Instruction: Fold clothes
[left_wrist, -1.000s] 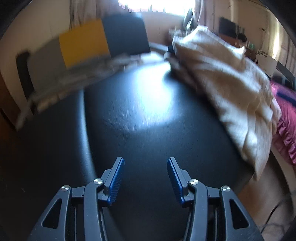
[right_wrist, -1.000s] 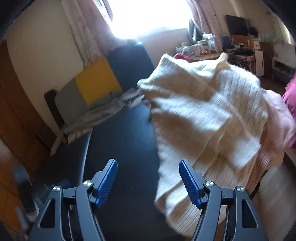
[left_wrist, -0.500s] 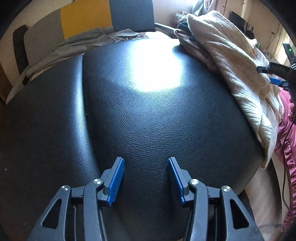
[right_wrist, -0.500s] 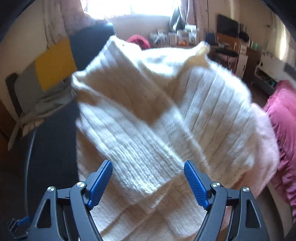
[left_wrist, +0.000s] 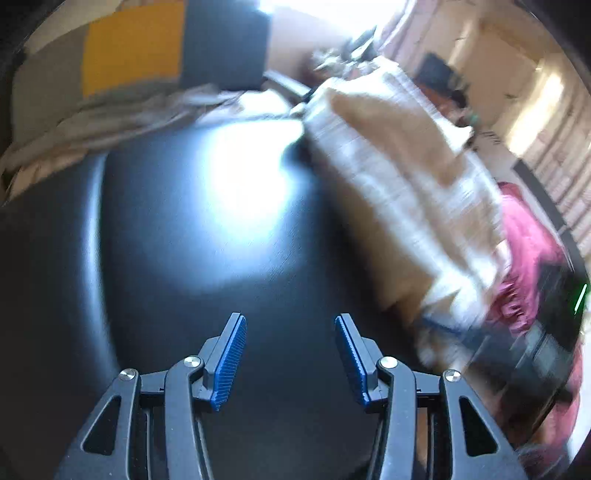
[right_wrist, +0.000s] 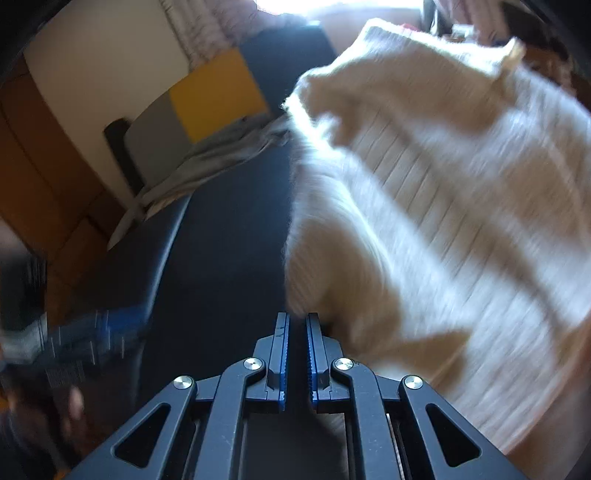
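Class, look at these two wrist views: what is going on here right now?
A person is folding clothes with two handheld grippers. The right gripper has its jaws almost together beside the edge of a cream knitted sweater; an actual pinch cannot be confirmed. The left gripper is open and empty over the black couch seat. Grey clothes lie behind.

Cream ribbed-knit sweater (right_wrist: 443, 177), heaped on the right side of a black leather cushion (left_wrist: 229, 280).

The knit is pale cream with fine parallel ribs, bunched in loose, uneven folds rather than spread flat, and blurred in both views. In the left wrist view the sweater (left_wrist: 406, 184) runs as a long mound along the cushion's right edge. In the right wrist view its near left edge hangs just beside the blue finger pads (right_wrist: 314, 350); whether it is pinched cannot be told.
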